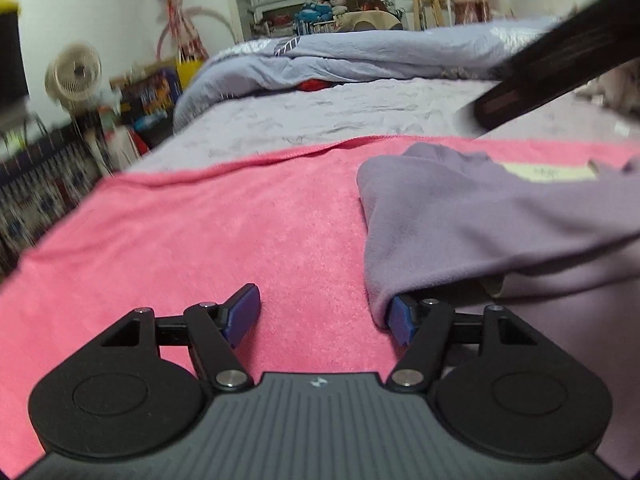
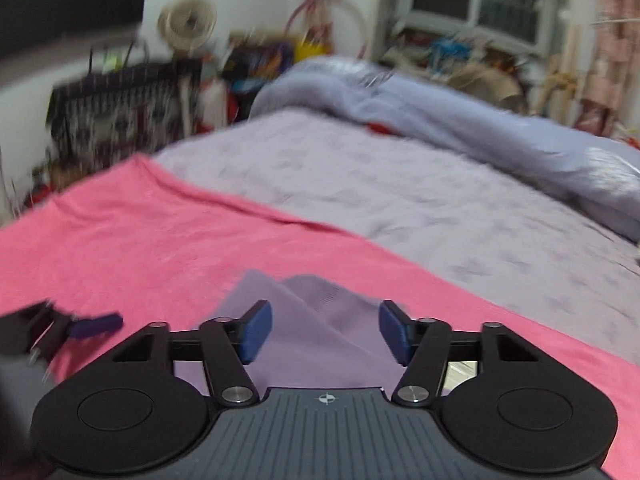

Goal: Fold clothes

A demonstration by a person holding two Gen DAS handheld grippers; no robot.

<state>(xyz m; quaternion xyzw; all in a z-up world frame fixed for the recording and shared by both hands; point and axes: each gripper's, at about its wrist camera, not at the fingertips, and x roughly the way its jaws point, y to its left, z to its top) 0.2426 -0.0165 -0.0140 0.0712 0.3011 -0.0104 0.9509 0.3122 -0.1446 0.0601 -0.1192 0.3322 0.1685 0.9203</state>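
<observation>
just ahead of the right hand-held gripper [image 2: 325, 330], a lilac garment [image 2: 304, 332] lies bunched on a pink towel [image 2: 140, 240] spread over the bed [image 2: 400, 184], probably to give a flat, clean folding surface. the right hand-held gripper stands wide apart and released, its blue pads straddling a raised fold of the cloth without pinching it. to the right of the left hand-held gripper [image 1: 324, 312], the same garment drapes over its right pad [image 1: 400, 316]; this gripper too is spread wide, gripping nothing, only touched by the fabric. a pale label [image 1: 548, 172] shows on the garment. whether a fold was just let go or a grasp is coming, i cannot tell.
</observation>
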